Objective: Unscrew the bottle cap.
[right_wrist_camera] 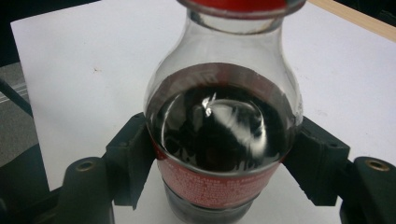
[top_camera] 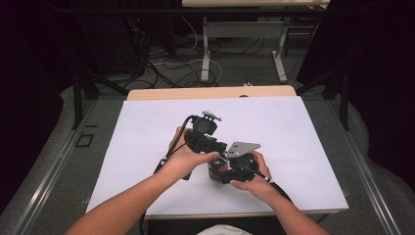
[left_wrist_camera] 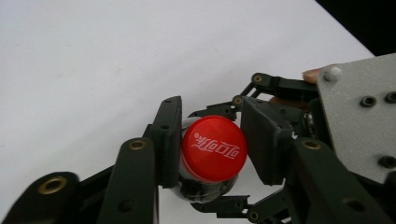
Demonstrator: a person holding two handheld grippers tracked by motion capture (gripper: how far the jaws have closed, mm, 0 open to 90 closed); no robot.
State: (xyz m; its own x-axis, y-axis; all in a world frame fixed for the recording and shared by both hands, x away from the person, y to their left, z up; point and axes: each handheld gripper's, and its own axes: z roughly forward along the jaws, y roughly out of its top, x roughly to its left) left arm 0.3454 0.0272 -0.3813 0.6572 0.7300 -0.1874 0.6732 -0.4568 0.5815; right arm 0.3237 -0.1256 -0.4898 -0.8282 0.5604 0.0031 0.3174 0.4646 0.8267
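A small clear bottle (right_wrist_camera: 222,130) of dark cola, with a red label and a red cap (left_wrist_camera: 214,148), stands upright over the white table. My right gripper (right_wrist_camera: 224,168) is shut on the bottle's body, one pad (right_wrist_camera: 133,158) pressing on each side of the label. My left gripper (left_wrist_camera: 212,140) comes from above, and its two black pads (left_wrist_camera: 169,140) are shut against the sides of the cap. In the high view both grippers meet at mid-table, left (top_camera: 215,147) above right (top_camera: 222,169), with the bottle (top_camera: 214,169) mostly hidden between them. The right gripper's grey plate (left_wrist_camera: 359,121) lies close beside the left jaws.
A white sheet (top_camera: 147,137) covers the table, and a wooden strip (top_camera: 210,93) shows at its far edge. Beyond it are floor cables (top_camera: 166,68) and another table's metal legs (top_camera: 205,54). Dark curtains flank both sides.
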